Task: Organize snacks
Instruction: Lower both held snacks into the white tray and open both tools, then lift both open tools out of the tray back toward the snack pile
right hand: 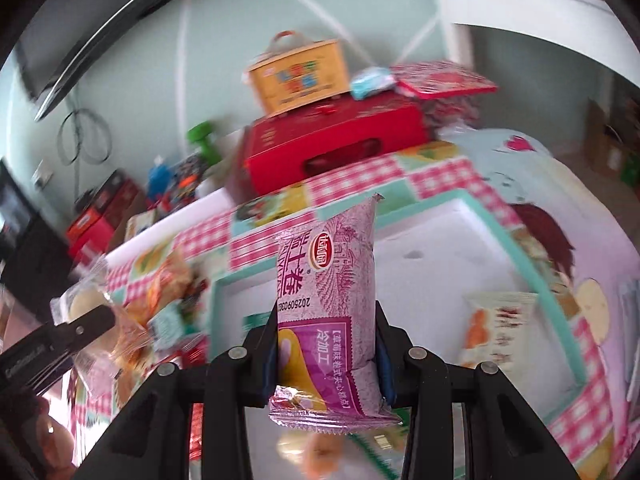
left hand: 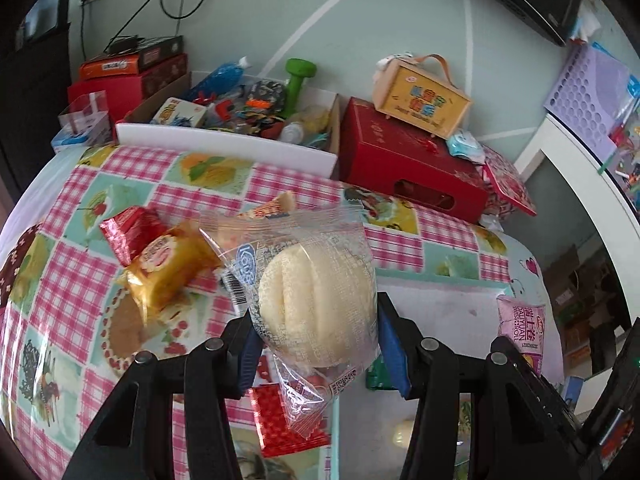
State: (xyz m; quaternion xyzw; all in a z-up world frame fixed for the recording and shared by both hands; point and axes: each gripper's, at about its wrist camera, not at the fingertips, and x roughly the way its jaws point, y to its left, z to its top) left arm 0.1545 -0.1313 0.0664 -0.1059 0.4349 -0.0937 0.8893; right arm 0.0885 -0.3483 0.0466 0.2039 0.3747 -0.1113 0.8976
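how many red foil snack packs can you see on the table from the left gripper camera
2. One red foil pack lies at the left beside the orange pack. The other lies below the held clear-wrapped bun, partly covered. More may be hidden.

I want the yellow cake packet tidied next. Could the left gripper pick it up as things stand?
Probably not yet: the left gripper is already shut on the clear-wrapped bun. The yellow cake packet itself lies unobstructed.
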